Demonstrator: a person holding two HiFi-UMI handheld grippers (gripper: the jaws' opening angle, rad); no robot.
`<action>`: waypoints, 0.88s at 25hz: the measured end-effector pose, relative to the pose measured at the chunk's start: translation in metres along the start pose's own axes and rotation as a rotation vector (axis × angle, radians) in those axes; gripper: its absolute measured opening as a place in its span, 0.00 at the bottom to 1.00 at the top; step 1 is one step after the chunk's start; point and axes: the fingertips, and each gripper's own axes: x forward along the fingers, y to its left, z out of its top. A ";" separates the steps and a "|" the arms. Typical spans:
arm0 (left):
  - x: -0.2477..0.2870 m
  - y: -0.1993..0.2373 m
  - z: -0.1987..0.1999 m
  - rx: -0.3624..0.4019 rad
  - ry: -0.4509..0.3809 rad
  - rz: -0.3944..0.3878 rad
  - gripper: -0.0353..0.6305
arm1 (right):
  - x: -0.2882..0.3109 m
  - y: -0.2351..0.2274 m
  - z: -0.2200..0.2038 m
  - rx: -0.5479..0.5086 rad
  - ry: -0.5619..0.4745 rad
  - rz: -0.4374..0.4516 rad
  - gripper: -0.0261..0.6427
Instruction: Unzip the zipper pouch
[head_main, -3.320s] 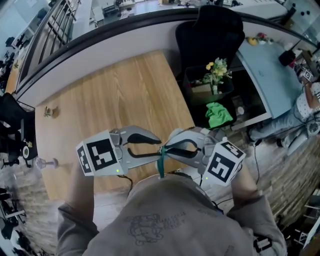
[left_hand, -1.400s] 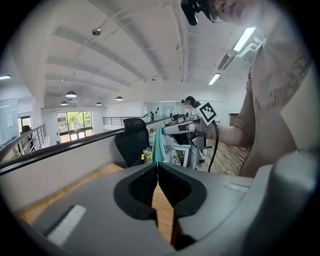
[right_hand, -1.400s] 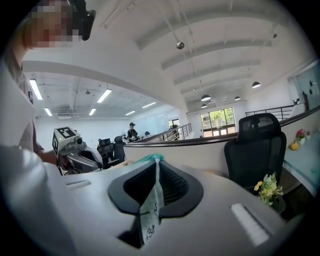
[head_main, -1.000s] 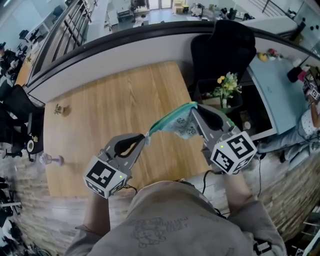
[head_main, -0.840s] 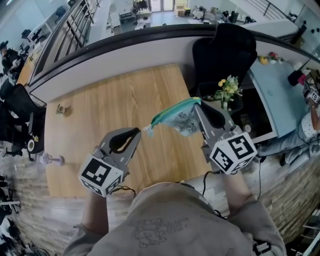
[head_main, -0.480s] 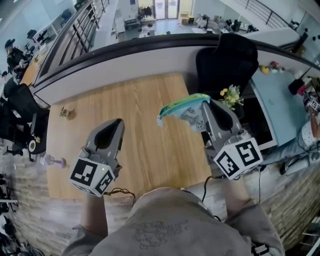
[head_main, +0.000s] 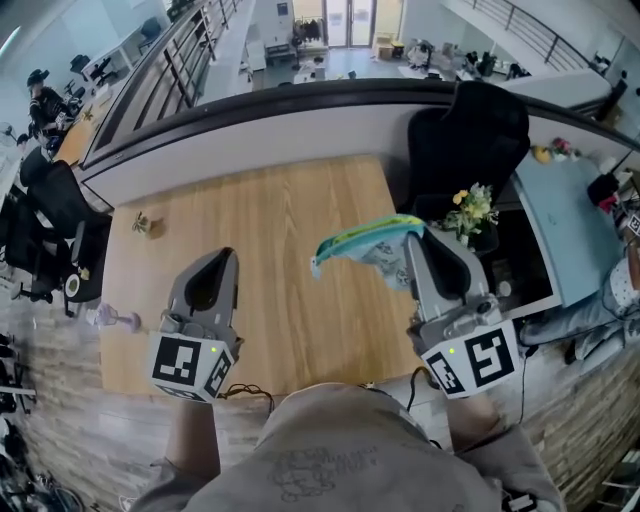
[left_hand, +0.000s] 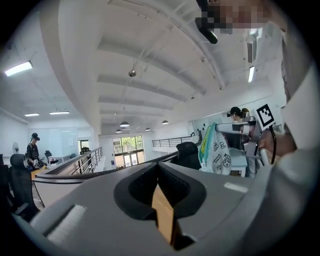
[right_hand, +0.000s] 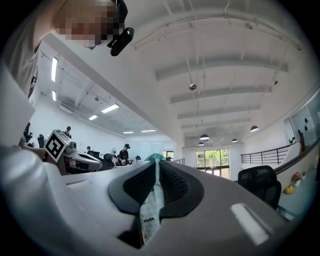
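Moved: left gripper (head_main: 222, 256) has drawn off left from the zipper pouch (head_main: 365, 243) and is now well apart from it.
Count: two grippers, one pouch, one wooden table (head_main: 290, 220).
Left gripper: jaws together, nothing between them.
Right gripper (head_main: 413, 238): clamped on the pouch's right end.
Pouch: centre-right, held in the air; long axis runs across the frame, free end pointing left and slightly down, teal zipper edge uppermost.
Room: bare tabletop between the grippers; the table's right edge lies under the pouch.

Person in a taupe cotton T-shirt (head_main: 330, 455), carrying a pale grey moulded left gripper (head_main: 226, 256) and a matching right gripper (head_main: 412, 238).
The T-shirt has a faint dark line drawing printed on its front. The grippers' broad grey fingers (left_hand: 90, 210) are lined inside with black ribbed pads. Each gripper carries a white marker cube (head_main: 185, 366) printed with black squares, with a small green light (head_main: 212, 347) at its edge. A thin black cable (head_main: 243, 392) trails from beneath.
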 end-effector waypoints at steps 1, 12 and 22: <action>-0.002 0.000 -0.003 -0.009 0.006 0.002 0.05 | 0.000 0.004 -0.006 0.001 0.017 0.008 0.09; -0.027 -0.001 -0.051 -0.066 0.097 0.012 0.05 | -0.002 0.043 -0.076 0.070 0.180 0.095 0.09; -0.035 0.008 -0.059 -0.074 0.101 0.018 0.05 | 0.003 0.056 -0.071 0.057 0.172 0.102 0.09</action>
